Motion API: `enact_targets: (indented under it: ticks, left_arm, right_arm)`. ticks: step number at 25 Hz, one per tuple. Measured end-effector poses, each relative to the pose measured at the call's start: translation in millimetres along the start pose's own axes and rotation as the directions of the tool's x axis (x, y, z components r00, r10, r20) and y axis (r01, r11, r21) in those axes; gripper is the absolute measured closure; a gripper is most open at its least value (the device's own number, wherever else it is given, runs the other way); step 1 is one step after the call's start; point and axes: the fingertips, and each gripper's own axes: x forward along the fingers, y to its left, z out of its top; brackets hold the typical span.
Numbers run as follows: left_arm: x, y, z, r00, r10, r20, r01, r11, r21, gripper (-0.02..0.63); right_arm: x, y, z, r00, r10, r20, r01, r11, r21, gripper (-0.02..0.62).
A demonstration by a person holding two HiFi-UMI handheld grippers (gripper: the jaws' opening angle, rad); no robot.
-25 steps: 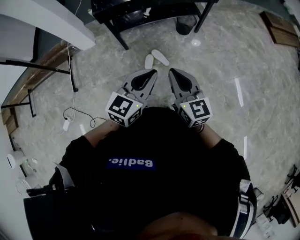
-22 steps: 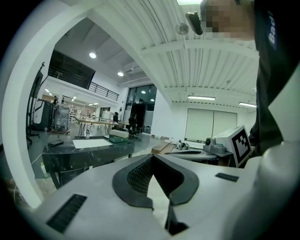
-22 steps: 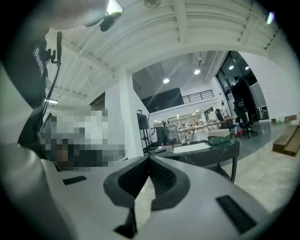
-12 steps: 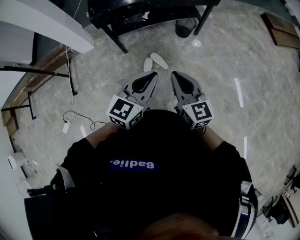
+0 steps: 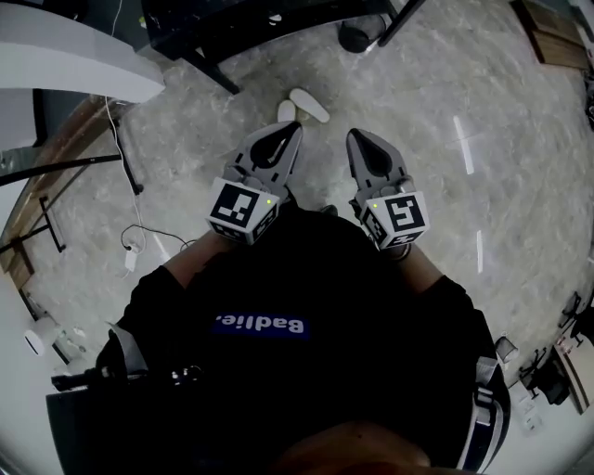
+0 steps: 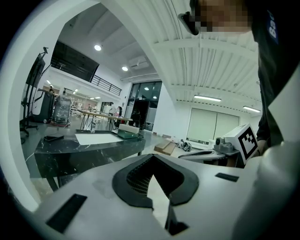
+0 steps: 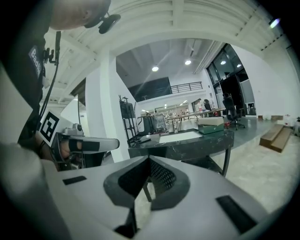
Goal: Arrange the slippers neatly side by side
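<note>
Two white slippers lie on the grey stone floor in the head view. The right slipper [image 5: 309, 104] lies at an angle and the left slipper [image 5: 286, 111] points straight ahead; their near ends almost touch. My left gripper [image 5: 290, 132] is held level at chest height, its tip just short of the left slipper in the picture. My right gripper [image 5: 357, 139] is beside it, a little further right. Both are shut with nothing between their jaws. Neither gripper view shows the slippers; the closed left gripper [image 6: 152, 157] and right gripper [image 7: 150, 159] look out into the hall.
A black marble table [image 5: 260, 23] stands just beyond the slippers, with a dark round bin [image 5: 357, 35] under it. A white cable and plug [image 5: 139, 243] lie on the floor at left, near a white desk [image 5: 65, 74]. Wooden planks [image 5: 548, 37] lie far right.
The slippers and table have slid up the head view and slightly left. Both grippers have risen a little and stand slightly further apart. Both stay shut.
</note>
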Motion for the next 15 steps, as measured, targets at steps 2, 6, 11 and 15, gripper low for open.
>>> enact_targets:
  ticks: [2, 6, 11, 15]
  left_arm:
    - [8, 28, -9, 1.0, 0.007, -0.006, -0.007, 1.0, 0.002, 0.605]
    - [23, 79, -40, 0.999, 0.038, -0.036, -0.039, 0.999, -0.018, 0.606]
    - [39, 131, -85, 0.995, 0.085, -0.048, -0.087, 0.995, -0.039, 0.604]
    - [53, 156, -134, 0.993, 0.106, -0.043, -0.109, 0.992, -0.061, 0.605]
  right_arm:
    - [28, -2, -10, 1.0, -0.006, -0.024, 0.006, 1.0, 0.011, 0.597]
    - [76, -12, -45, 0.997, -0.002, -0.075, 0.001, 1.0, -0.005, 0.597]
    - [127, -29, -101, 0.988, 0.01, -0.156, -0.009, 1.0, 0.007, 0.597]
    - [157, -45, -160, 0.98, -0.002, -0.197, 0.005, 1.0, 0.015, 0.597]
